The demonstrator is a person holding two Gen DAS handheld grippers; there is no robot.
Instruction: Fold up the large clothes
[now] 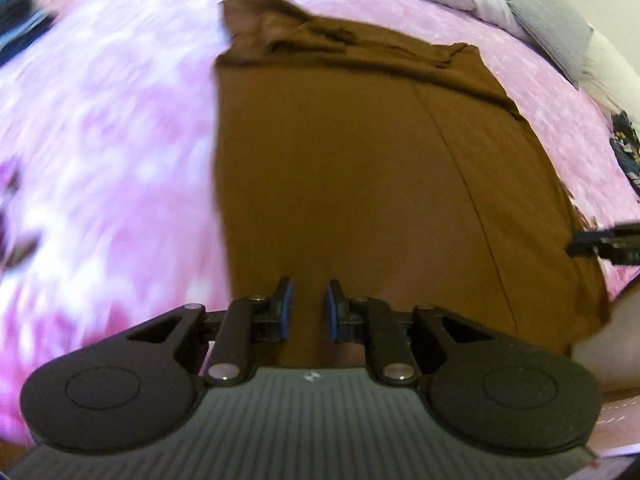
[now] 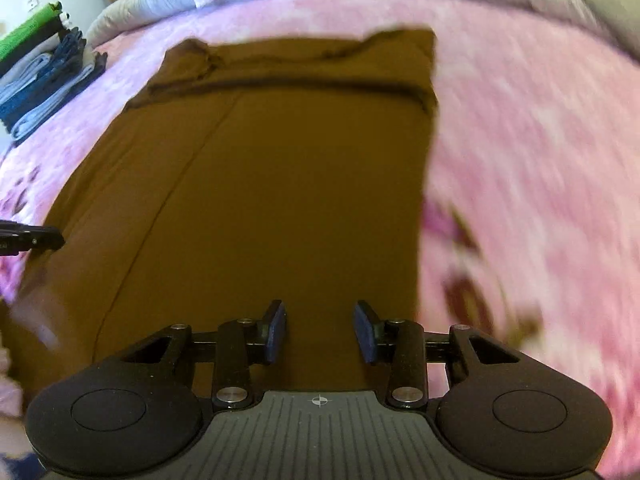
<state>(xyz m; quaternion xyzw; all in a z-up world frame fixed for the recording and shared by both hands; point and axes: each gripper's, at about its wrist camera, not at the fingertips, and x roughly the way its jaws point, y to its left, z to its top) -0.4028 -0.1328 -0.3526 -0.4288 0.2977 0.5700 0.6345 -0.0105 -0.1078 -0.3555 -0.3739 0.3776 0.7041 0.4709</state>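
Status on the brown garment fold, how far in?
Done: brown garment lies flat on the pink bedspread as a long panel, top edge turned over. In hand: nothing; left gripper and right gripper both empty above it. Left: folding it shorter.

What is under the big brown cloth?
The brown garment lies spread flat on a pink patterned bedspread, which shows on both sides of it and beyond its far end. The part of the bedspread right beneath the garment is covered, so anything there cannot be seen.
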